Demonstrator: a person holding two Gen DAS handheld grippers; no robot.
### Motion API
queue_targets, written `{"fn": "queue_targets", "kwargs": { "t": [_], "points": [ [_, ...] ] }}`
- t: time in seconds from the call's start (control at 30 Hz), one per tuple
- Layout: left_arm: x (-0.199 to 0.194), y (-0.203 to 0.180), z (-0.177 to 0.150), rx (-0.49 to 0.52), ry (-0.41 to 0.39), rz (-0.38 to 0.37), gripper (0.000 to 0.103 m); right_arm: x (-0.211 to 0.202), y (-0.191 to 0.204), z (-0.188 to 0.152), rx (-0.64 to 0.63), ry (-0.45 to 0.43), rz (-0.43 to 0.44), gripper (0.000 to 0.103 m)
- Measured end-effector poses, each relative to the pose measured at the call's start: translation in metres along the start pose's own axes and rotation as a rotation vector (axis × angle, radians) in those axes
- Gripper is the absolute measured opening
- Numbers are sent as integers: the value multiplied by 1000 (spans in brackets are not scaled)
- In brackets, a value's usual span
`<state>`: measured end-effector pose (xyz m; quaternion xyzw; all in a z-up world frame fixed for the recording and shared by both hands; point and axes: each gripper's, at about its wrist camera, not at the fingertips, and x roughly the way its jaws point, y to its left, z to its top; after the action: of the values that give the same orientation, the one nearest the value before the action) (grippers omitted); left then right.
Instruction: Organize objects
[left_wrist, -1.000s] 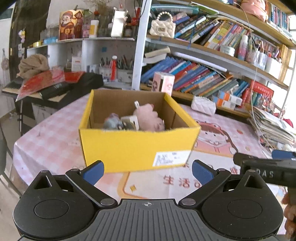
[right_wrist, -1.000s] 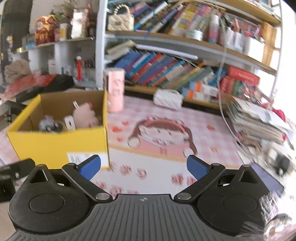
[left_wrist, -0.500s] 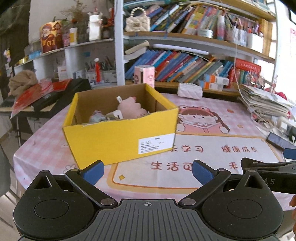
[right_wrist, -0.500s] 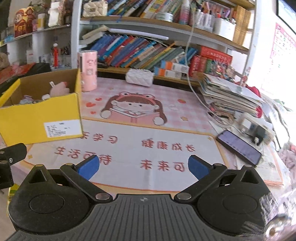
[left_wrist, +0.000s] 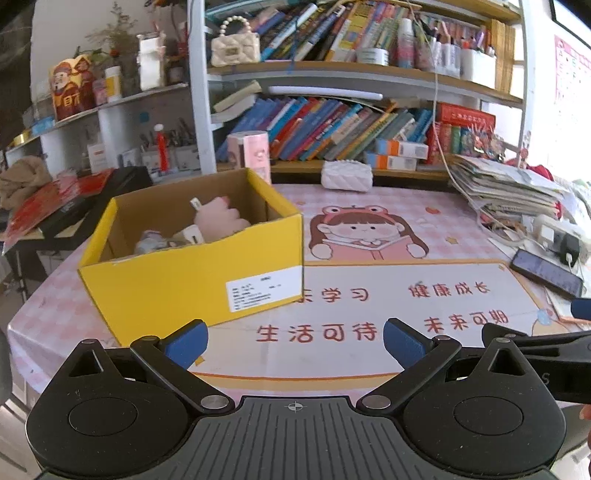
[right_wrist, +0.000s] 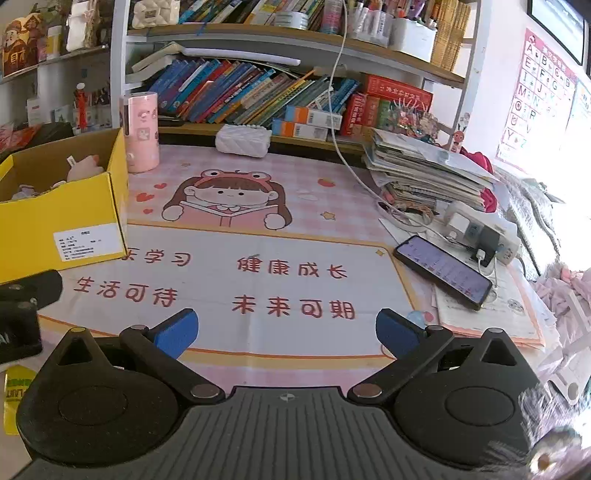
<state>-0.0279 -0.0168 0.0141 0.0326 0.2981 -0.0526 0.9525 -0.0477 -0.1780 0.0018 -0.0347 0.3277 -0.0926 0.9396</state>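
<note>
Both tools had been pulled back from the yellow box (left_wrist: 192, 266), which looked smaller than a second before and sat at the left of the frame. The left gripper (left_wrist: 293, 338) and the right gripper (right_wrist: 284, 330) were spread apart and empty. The pink plush toy (left_wrist: 218, 219) lay inside the box, so tidying seemed nearly done. A phone (right_wrist: 441, 271) and a paper stack (right_wrist: 424, 168) were left at the right. Nothing was in the way.

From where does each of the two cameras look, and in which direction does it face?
Left wrist: sits on the left gripper, faces the yellow box and bookshelf; open jaws and the right gripper's edge show.
Right wrist: sits on the right gripper, faces the printed tablecloth, phone and paper stack; open jaws show.
Shared: box, tablecloth, phone, white quilted pouch.
</note>
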Motion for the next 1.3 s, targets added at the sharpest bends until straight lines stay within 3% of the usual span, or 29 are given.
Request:
{"fn": "queue_targets", "kwargs": {
  "t": [0.23, 0.77, 1.3],
  "points": [
    [4, -8, 1, 3, 21, -9, 102, 2, -9, -2, 16, 19, -8, 103],
    [13, -11, -1, -22, 68, 82, 102, 12, 1, 0, 62, 61, -37, 103],
    [15, -11, -4, -31, 101, 102, 102, 13, 5, -4, 75, 88, -78, 103]
  ]
}}
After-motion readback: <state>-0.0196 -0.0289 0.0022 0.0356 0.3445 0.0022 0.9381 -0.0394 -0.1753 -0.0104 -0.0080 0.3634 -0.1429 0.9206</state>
